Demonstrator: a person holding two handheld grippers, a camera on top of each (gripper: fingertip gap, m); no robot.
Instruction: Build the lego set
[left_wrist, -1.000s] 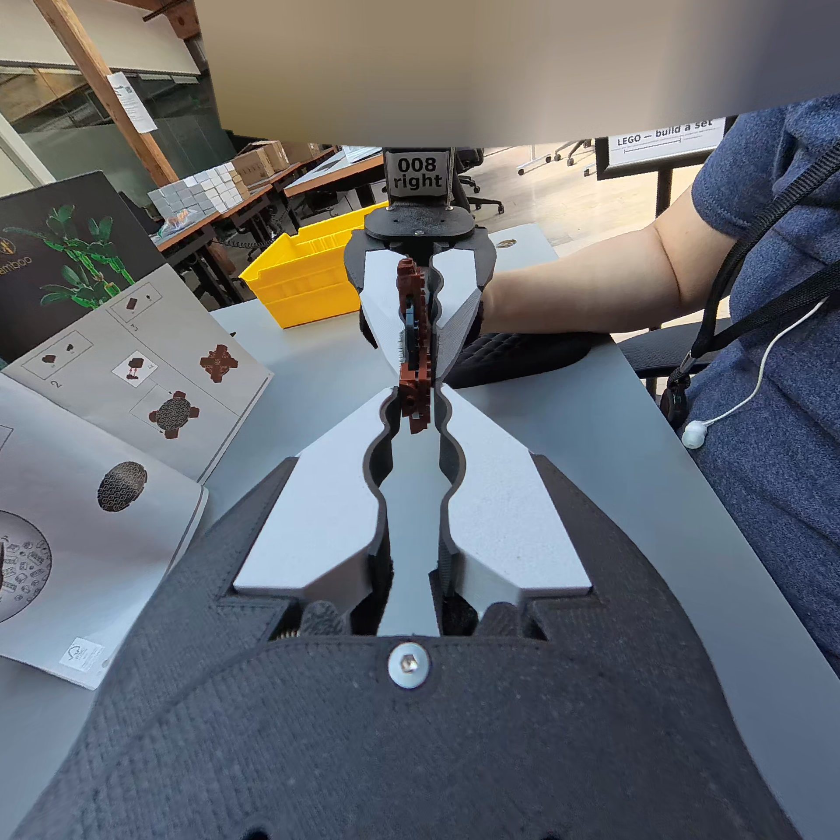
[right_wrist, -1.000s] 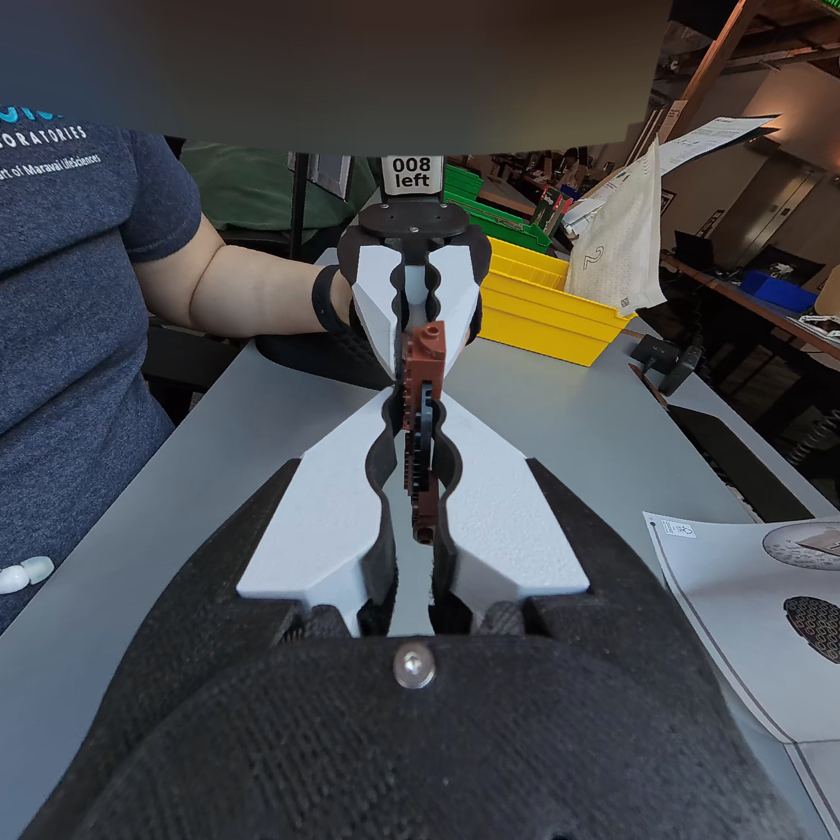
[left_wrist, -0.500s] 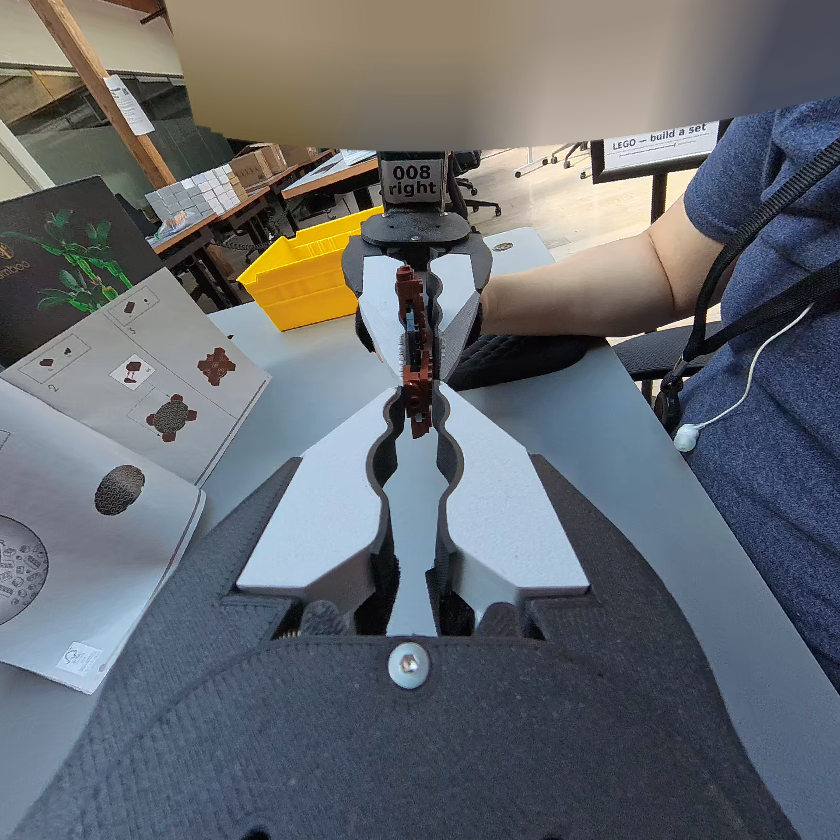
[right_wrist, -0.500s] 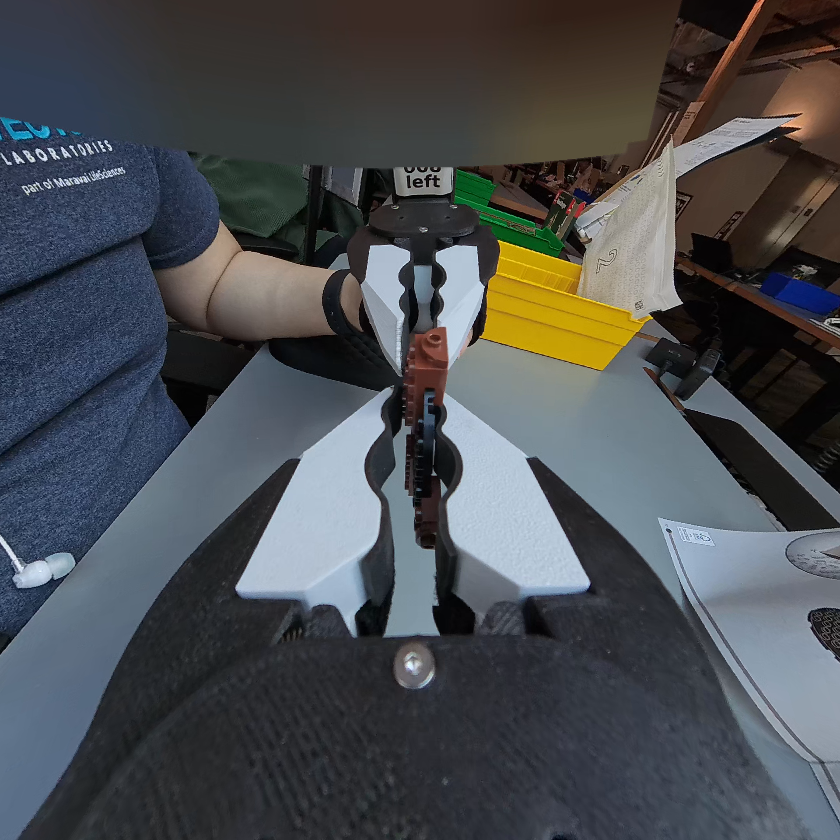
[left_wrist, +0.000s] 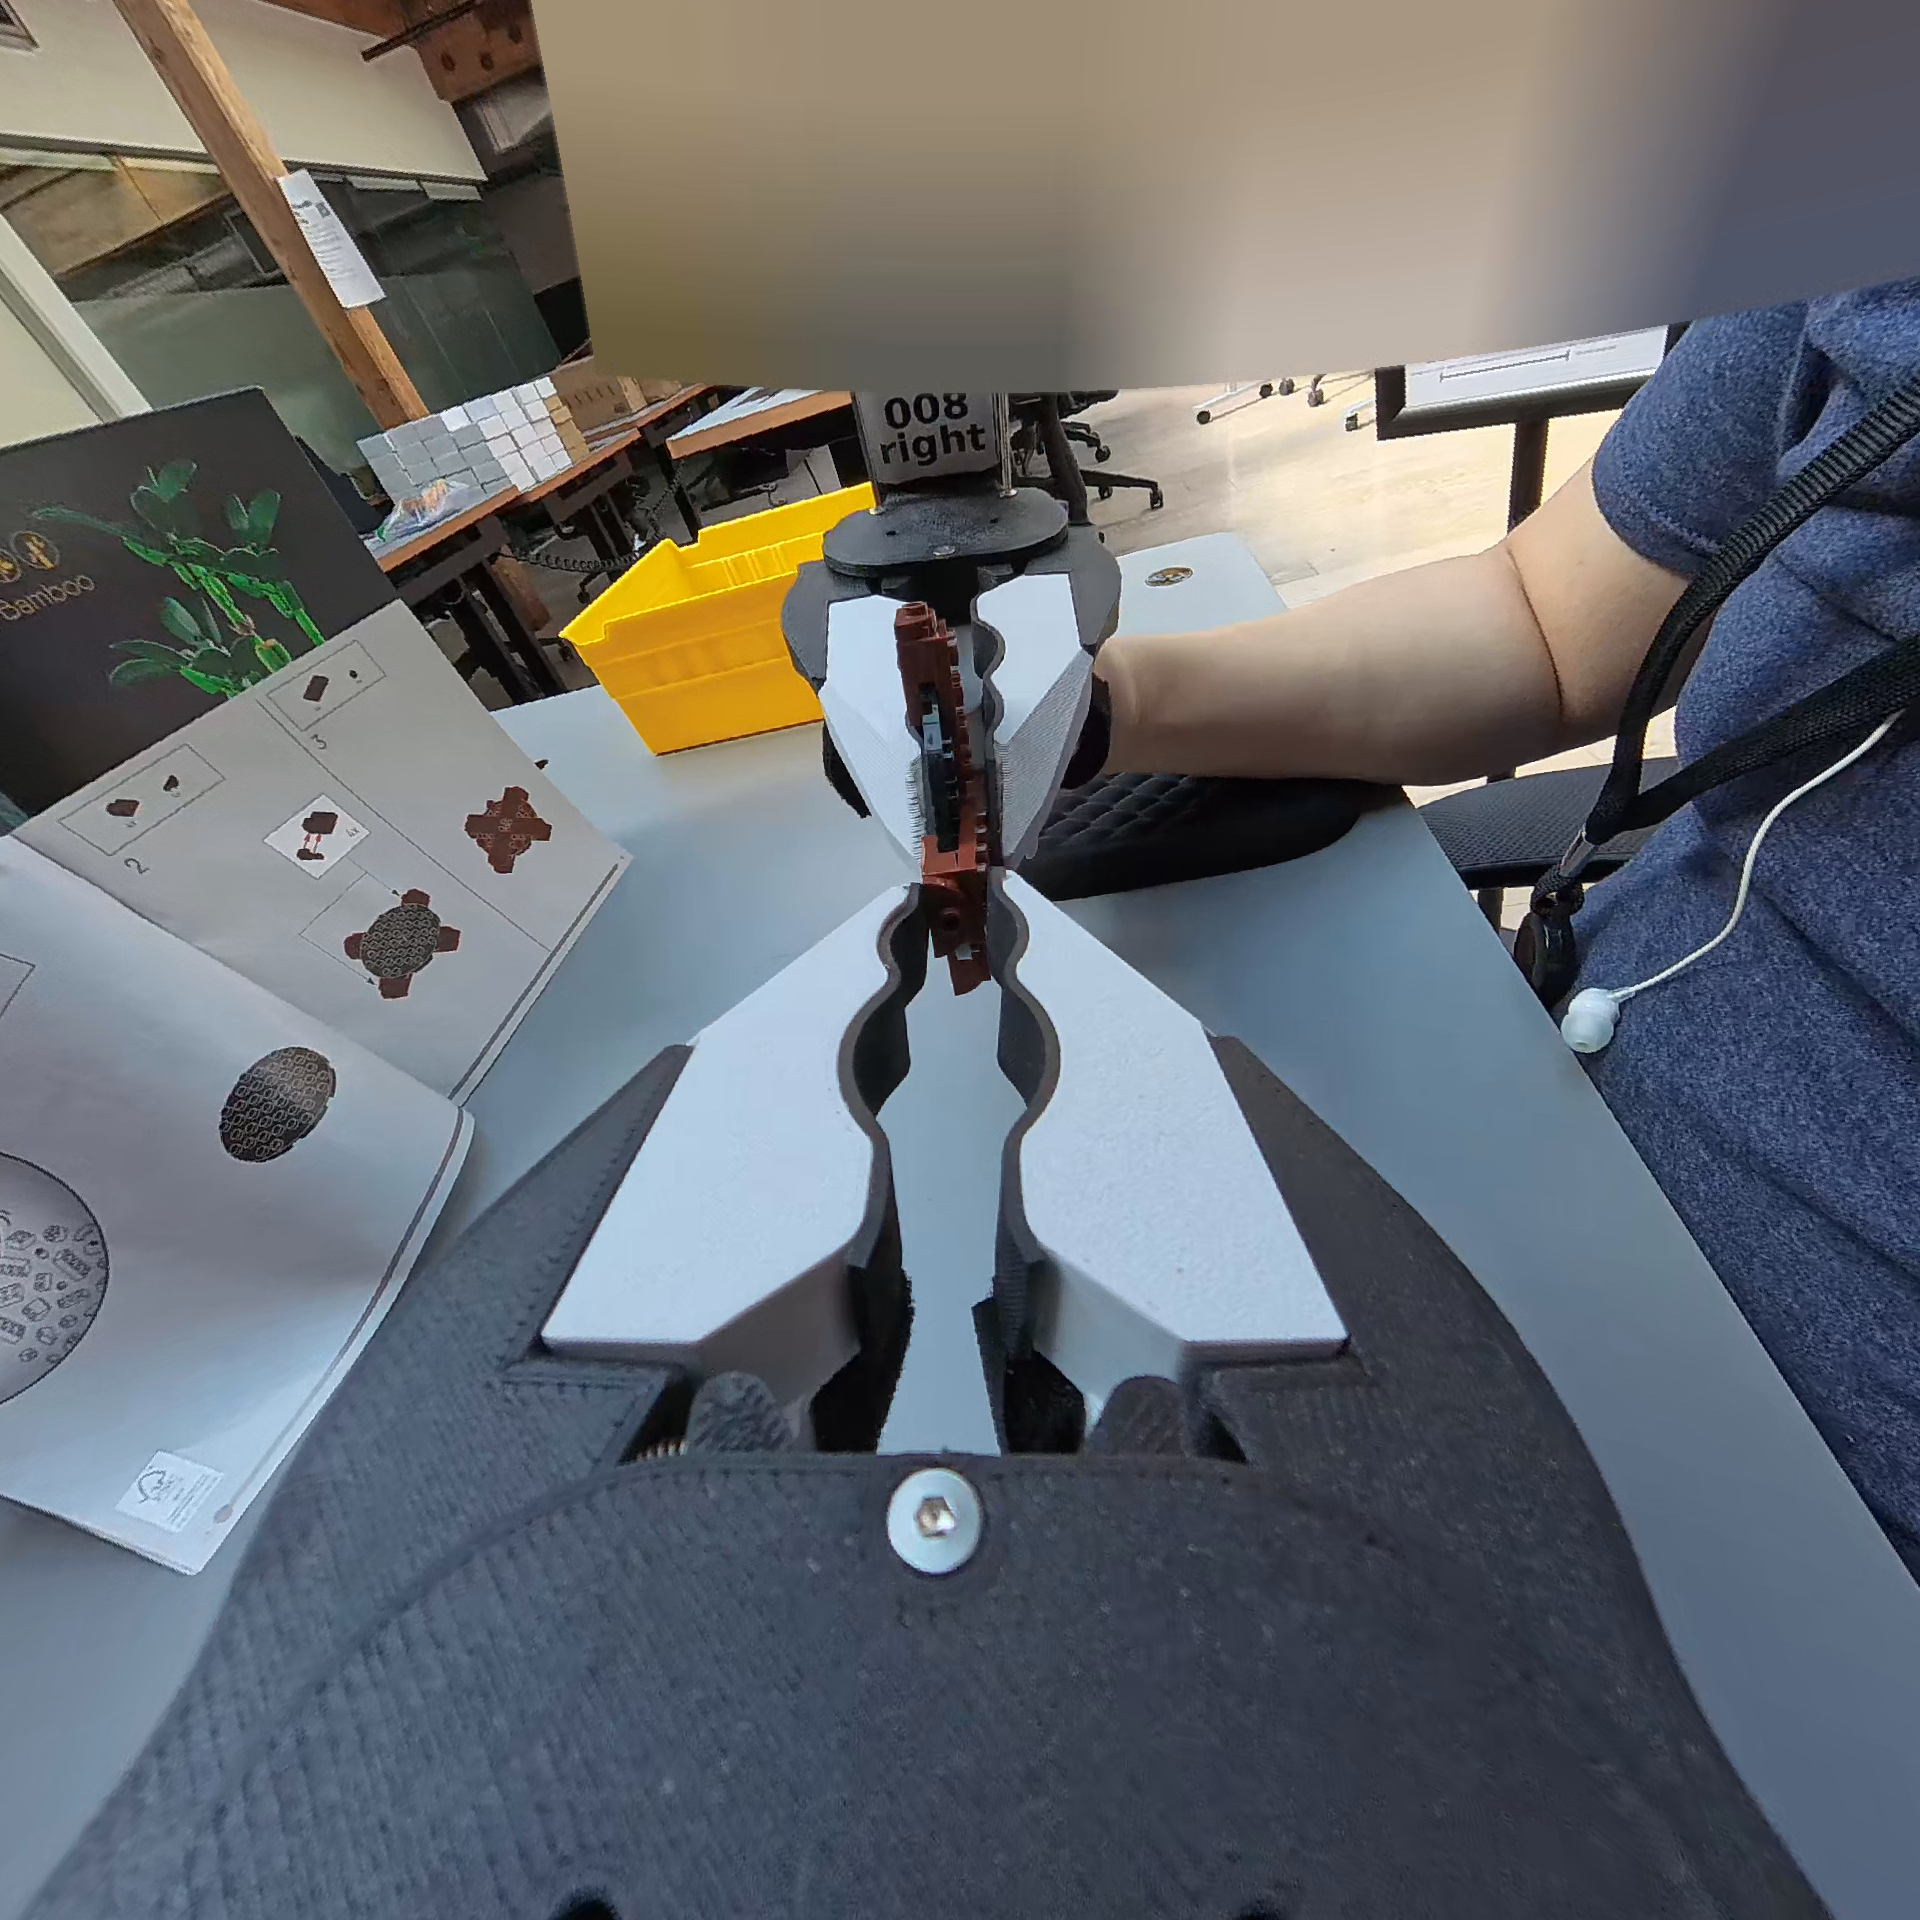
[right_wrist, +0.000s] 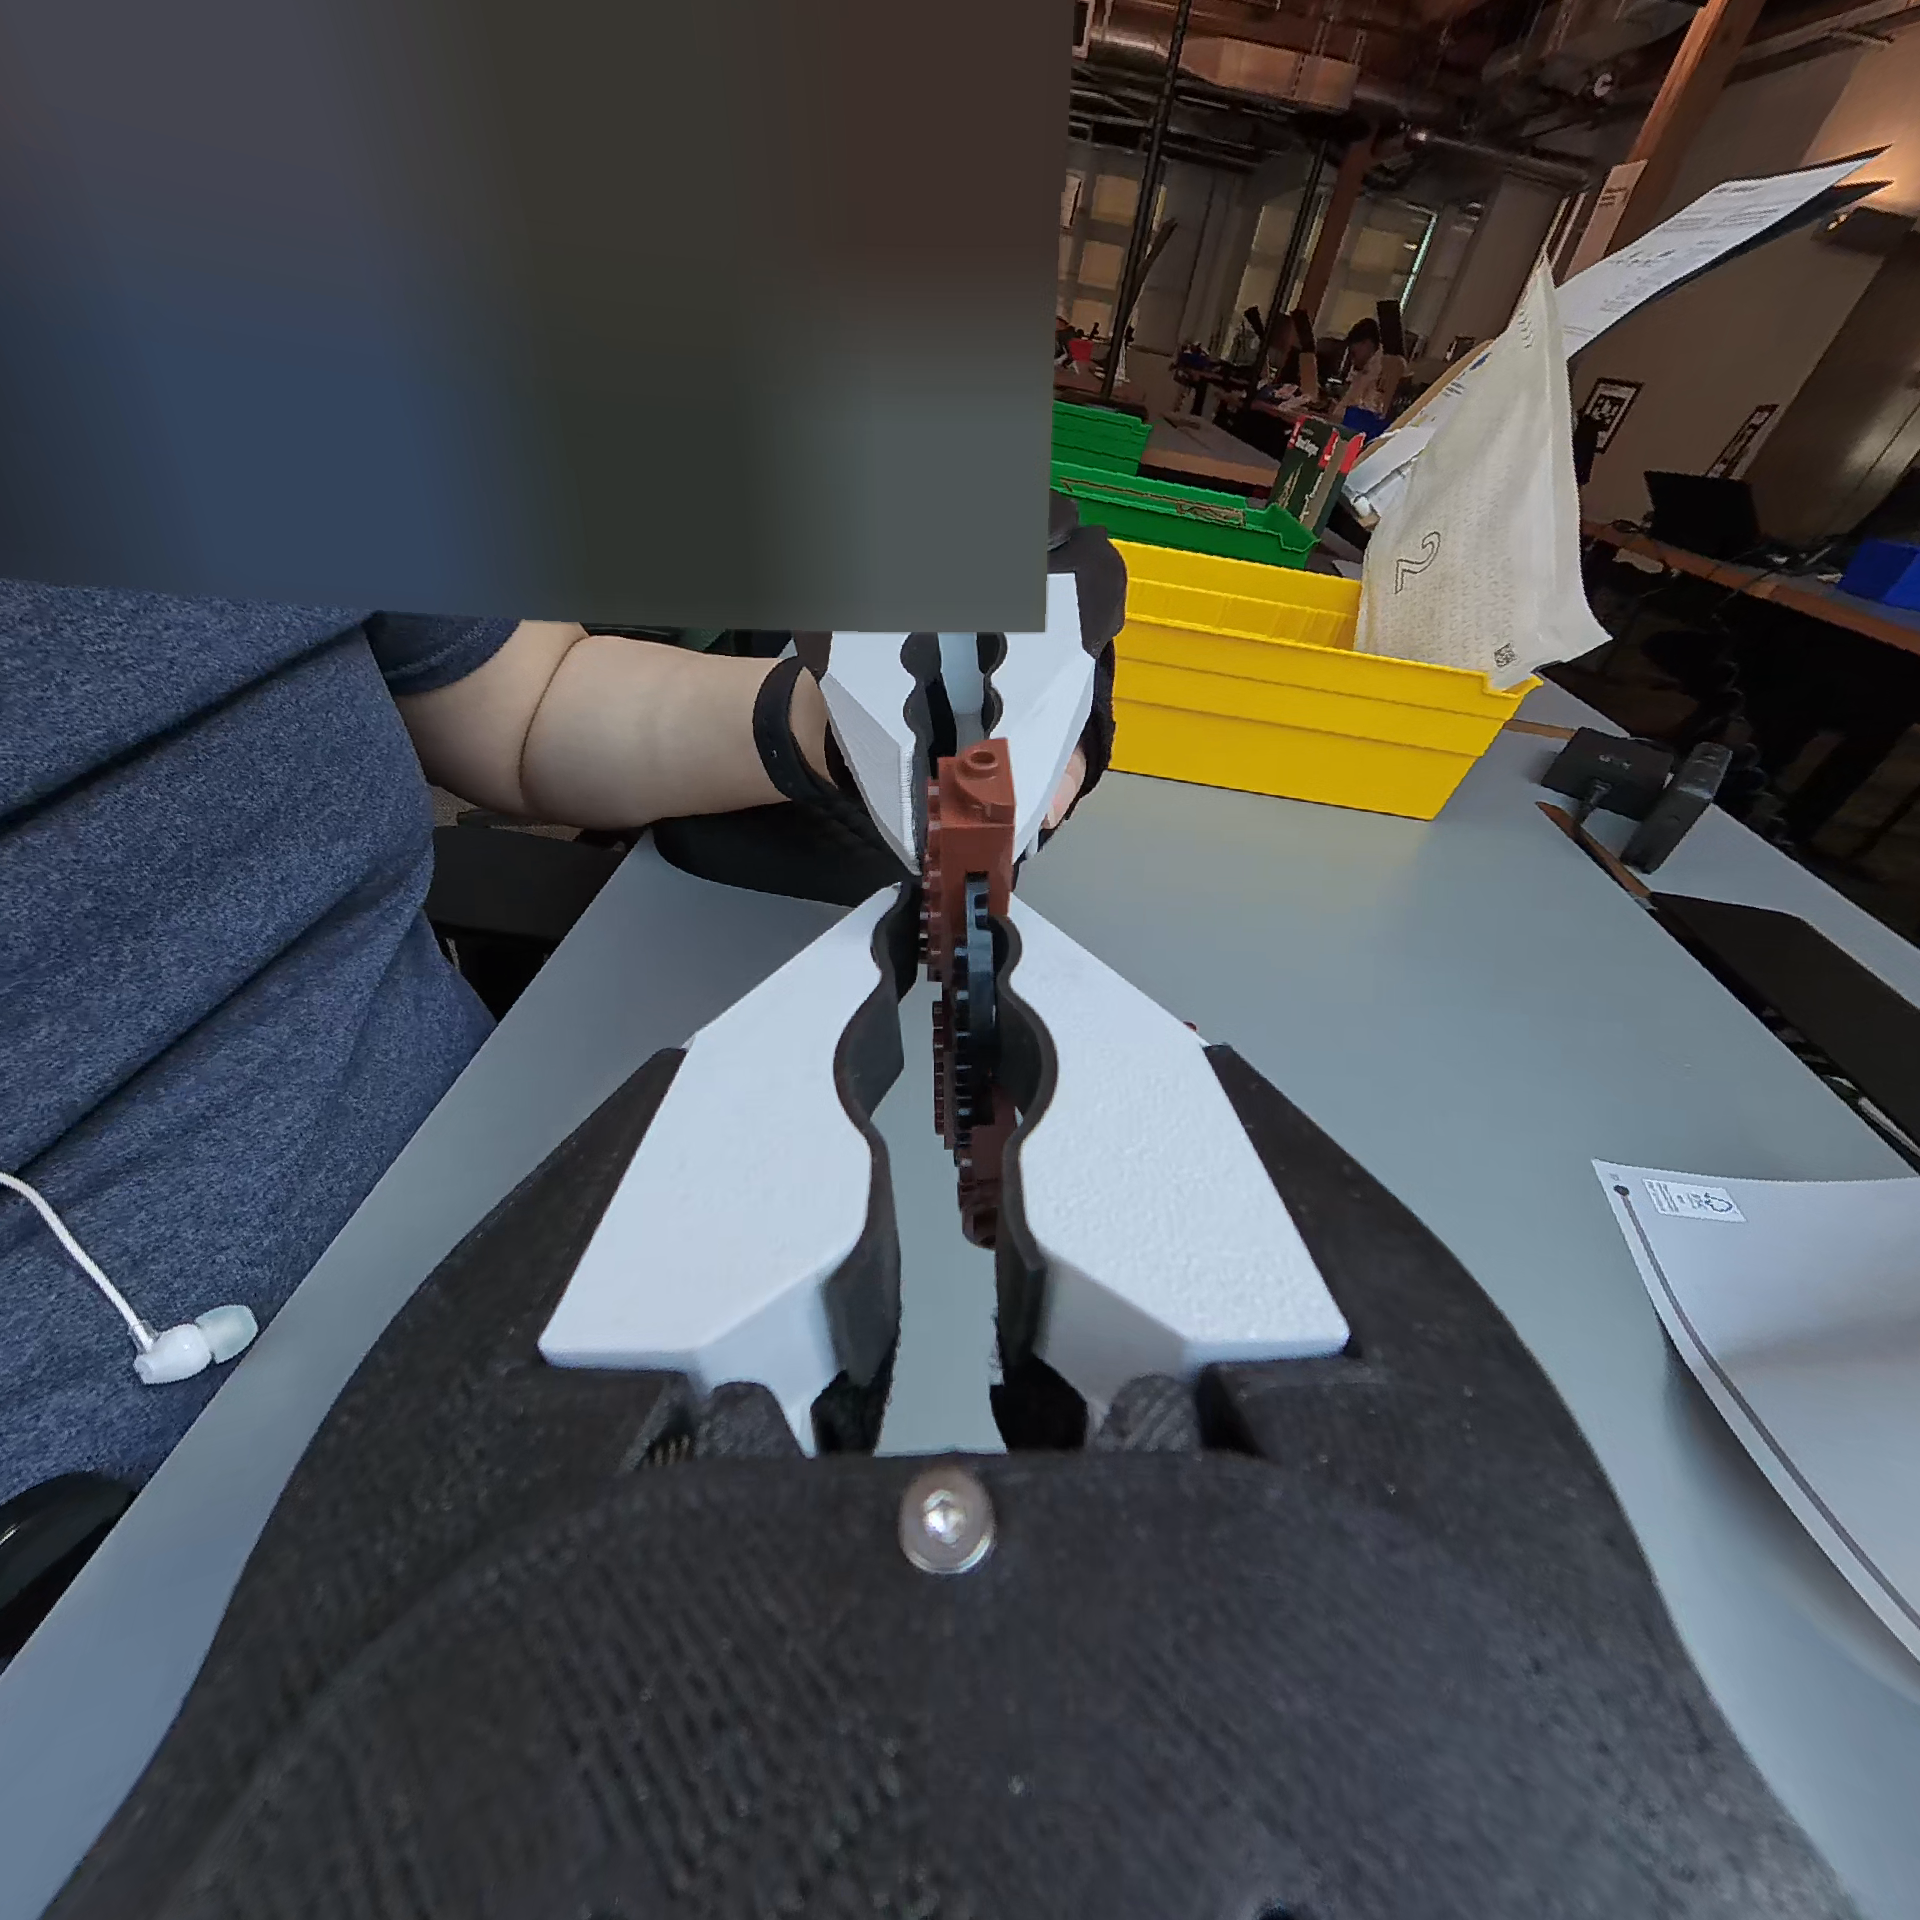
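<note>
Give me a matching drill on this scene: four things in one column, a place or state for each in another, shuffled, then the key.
1. lego piece
2. yellow bin
3. instruction booklet
4. white earbud

A. lying open on the table
B. dangling on a cord against the blue shirt
C. held on edge between both grippers
D. standing at the table's far end

Pairs: 1-C, 2-D, 3-A, 4-B

We hold both tools tip to tip above the surface. L tool (left_wrist: 956, 914): fingers nearly closed, pinching the near end of the brown piece. R tool (right_wrist: 961, 935): fingers clamped along same piece. Both forearms bare, extended toward centre.
</note>
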